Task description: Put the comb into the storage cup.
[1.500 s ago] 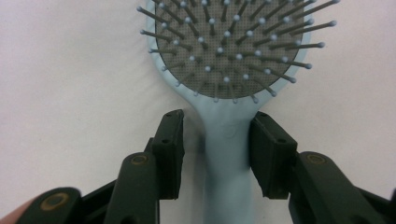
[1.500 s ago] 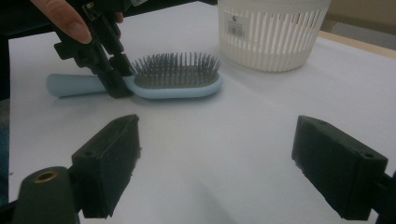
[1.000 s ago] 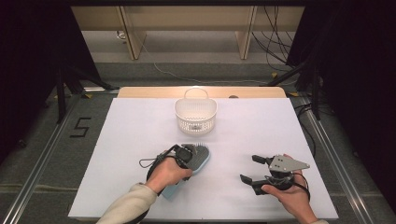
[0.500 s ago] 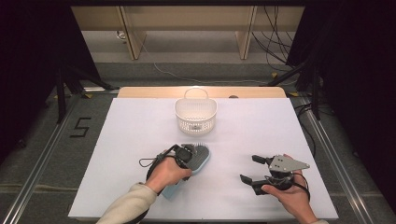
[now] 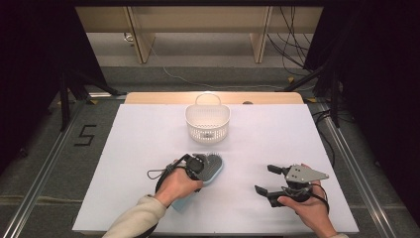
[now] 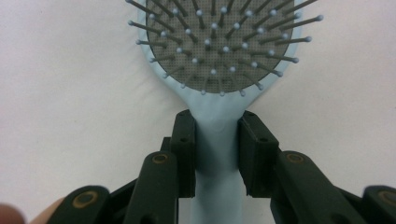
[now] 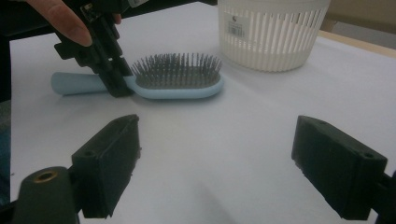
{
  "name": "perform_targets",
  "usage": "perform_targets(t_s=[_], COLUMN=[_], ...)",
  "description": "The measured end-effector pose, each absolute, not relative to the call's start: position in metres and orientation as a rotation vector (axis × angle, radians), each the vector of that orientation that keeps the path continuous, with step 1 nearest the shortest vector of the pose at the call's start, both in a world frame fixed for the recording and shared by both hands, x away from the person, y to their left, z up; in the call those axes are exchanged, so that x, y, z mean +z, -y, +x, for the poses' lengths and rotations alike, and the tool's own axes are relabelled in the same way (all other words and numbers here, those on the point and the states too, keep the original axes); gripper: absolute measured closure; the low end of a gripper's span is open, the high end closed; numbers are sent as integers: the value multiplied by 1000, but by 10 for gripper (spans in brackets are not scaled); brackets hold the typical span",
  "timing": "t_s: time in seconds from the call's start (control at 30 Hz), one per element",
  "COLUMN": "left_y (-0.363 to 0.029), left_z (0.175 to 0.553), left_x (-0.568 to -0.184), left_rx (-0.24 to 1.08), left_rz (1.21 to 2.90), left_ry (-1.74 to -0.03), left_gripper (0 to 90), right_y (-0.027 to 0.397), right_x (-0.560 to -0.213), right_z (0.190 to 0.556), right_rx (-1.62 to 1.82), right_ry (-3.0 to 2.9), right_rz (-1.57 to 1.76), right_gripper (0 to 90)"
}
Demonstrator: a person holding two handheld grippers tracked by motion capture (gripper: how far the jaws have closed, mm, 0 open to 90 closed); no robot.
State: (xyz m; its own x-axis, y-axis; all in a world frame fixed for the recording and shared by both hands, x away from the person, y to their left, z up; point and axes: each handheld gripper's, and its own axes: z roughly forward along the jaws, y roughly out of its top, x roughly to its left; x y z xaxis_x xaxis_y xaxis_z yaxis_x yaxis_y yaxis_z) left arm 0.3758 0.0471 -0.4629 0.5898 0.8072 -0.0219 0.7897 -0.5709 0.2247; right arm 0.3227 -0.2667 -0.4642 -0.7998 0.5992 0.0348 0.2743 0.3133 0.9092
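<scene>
White sheeting covered the table (image 5: 148, 144), where the left gripper (image 6: 217, 140) had its jaws pinching the neck of the hairbrush (image 5: 212, 169) at six o'clock of the basket (image 5: 208, 121), so the grasp looked done and lifting basketward came next, while the right gripper (image 5: 265, 181) rested spread wide.

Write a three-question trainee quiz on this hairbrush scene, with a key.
1. True or false: the left gripper has its jaws closed on the hairbrush at the neck of the handle.
2. Which way do the bristles face: A up, B down, C sideways?
3. What stands beyond the brush on the table?

Key: 1 true. 2 A. 3 a white slatted basket with a handle; the right gripper rests open, holding nothing.
</scene>
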Motion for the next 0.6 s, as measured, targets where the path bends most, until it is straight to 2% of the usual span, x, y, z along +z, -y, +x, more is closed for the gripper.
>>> perform_targets(t_s=[0.6], left_y=[-49], left_z=[374], left_x=[-463], left_rx=[130], left_rz=[2589], left_ry=[-1311], left_gripper=[698], right_y=[267], right_x=[-464], right_z=[323], right_rx=[1481], right_ry=[-2276], right_rz=[787], right_gripper=[161])
